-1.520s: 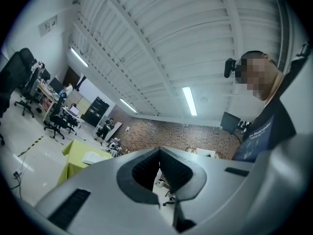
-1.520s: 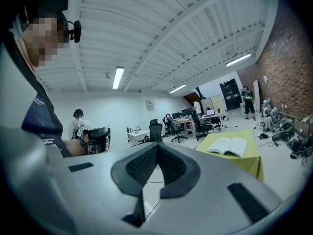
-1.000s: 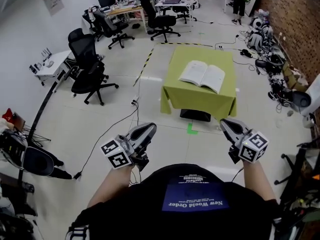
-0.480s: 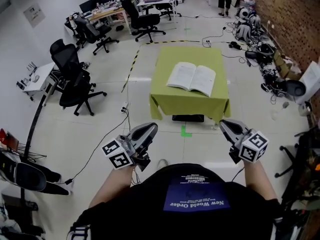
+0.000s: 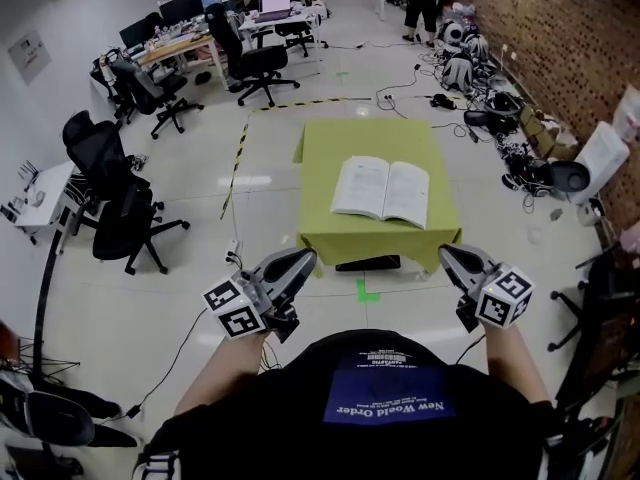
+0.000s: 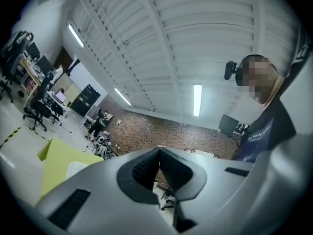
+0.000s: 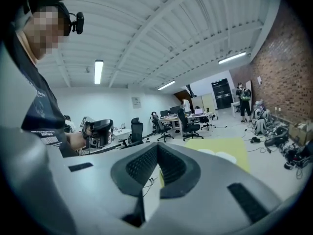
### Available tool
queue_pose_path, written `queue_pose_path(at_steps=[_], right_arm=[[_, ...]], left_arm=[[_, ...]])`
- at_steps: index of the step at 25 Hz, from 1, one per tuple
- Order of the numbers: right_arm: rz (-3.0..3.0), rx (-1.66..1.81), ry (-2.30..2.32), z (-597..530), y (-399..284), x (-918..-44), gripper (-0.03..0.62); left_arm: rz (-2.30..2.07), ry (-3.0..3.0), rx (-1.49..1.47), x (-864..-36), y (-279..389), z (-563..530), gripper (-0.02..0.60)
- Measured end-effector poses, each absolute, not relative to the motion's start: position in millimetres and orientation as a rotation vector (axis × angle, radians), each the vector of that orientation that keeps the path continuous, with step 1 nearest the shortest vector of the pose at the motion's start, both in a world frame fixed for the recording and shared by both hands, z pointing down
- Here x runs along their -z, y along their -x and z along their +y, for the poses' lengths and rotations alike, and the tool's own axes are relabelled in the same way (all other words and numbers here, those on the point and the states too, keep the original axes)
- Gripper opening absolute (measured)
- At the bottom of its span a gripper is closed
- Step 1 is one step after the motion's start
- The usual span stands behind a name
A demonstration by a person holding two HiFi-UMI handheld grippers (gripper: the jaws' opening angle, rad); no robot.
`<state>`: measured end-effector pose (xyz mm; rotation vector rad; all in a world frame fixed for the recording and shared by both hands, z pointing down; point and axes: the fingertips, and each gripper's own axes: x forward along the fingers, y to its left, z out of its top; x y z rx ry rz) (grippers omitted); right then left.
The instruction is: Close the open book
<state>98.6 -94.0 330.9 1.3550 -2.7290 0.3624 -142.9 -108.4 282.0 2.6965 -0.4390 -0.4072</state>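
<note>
On the green-clothed table (image 5: 330, 143), toward its near edge, lay the open book (image 5: 381, 190), pages up and its spine running away from us. Short of the table, we held both grippers low before our body, neither touching it. Our left gripper (image 5: 303, 257) stood off the table's near left corner, its jaws closed tip to tip with nothing between them. Our right gripper (image 5: 447, 254) stood off the near right corner, jaws likewise together and empty. A green floor mark (image 5: 366, 292) lay just before the table; black office chairs (image 5: 118, 208) stood well to its left.
</note>
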Motion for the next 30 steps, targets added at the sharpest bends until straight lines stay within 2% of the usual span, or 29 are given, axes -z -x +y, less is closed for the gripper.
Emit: queue_pose_path(at_steps=[8,14,20,30], right_arm=[[-2.652,-0.494,-1.391,-156,-67,-363,-0.014],[-2.643,-0.533,-1.363,-205,-79,-375,-0.014],[-2.72,-0.516,-1.217,-264,-125,-386,-0.014],[-2.792,-0.685,-0.939,-344,-198,-414,-0.014]], left_arm=[[-0.359,-2.657,0.397,-302,169,-188,0.008],[-0.377,-2.628,0.382,-316,158,-228,0.008],[-0.489,-2.639,0.36,-316,101,-271,0.008],[-0.666,-2.491,0.291,-339,-3,-336,0.008]])
